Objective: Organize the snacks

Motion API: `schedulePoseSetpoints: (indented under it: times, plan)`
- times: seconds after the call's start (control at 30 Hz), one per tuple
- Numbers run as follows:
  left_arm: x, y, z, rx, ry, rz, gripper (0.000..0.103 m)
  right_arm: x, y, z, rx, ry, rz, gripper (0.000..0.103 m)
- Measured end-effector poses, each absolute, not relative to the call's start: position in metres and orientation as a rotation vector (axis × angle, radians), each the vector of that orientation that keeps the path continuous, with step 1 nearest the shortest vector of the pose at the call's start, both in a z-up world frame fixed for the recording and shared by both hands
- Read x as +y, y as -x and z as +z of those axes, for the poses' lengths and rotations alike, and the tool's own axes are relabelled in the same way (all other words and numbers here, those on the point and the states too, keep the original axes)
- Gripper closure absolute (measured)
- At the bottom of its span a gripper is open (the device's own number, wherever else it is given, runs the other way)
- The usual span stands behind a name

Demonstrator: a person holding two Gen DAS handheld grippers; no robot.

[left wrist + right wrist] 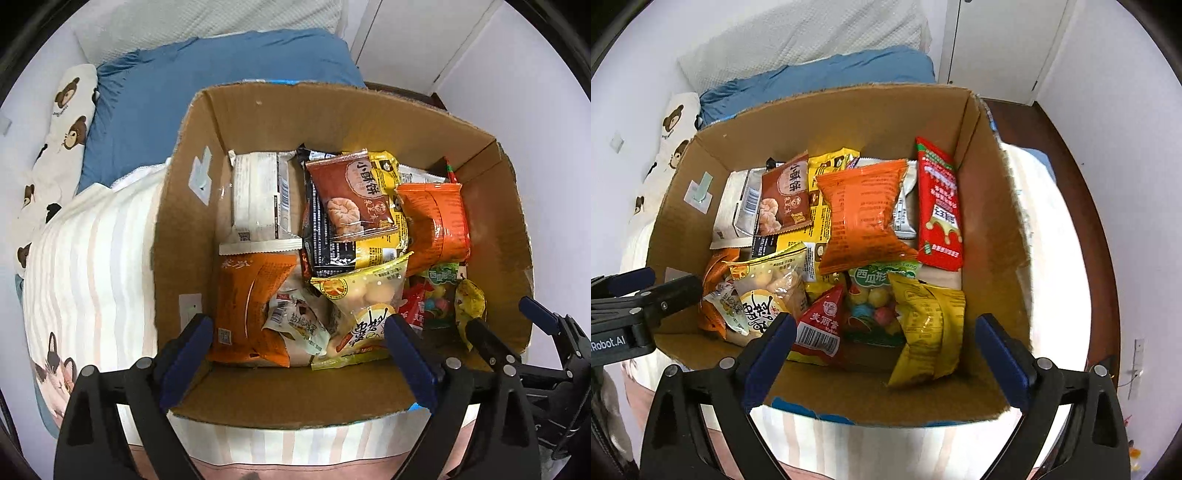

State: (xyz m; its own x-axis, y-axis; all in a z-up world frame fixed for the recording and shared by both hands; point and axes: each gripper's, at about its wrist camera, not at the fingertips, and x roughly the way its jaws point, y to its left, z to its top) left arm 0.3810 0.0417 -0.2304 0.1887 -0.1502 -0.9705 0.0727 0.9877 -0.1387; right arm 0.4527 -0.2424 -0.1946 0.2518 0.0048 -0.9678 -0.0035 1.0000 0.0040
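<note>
On the bed with its striped blanket [92, 258] and blue pillow [207, 92], the cardboard box [332, 122] holds my snacks in a loose heap: an orange packet [864, 214] on top in the middle, a long red sachet [940, 206] against the right wall, a brown biscuit packet [785, 195] toward the back left, and a yellow packet [929, 332] near the front. My left tongs [299, 354] and my right tongs [886, 354] both hang over the box's near edge, jaws spread wide with nothing gripped. They stand side by side, pointing steeply down.
</note>
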Motion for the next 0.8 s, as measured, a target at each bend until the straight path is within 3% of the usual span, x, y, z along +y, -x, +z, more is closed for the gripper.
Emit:
schedulePoseSetpoints:
  times: [0.43, 0.8]
  plan:
    - [0.039, -0.347, -0.199, 1.229, 0.053, -0.127, 0.008, -0.252, -0.415, -0.153, 1.201, -0.047, 0.007, 0.003]
    - [0.048, -0.251, -0.137, 0.991, 0.066, -0.114, 0.008, -0.25, -0.325, -0.077, 1.002, -0.06, 0.026, 0.003]
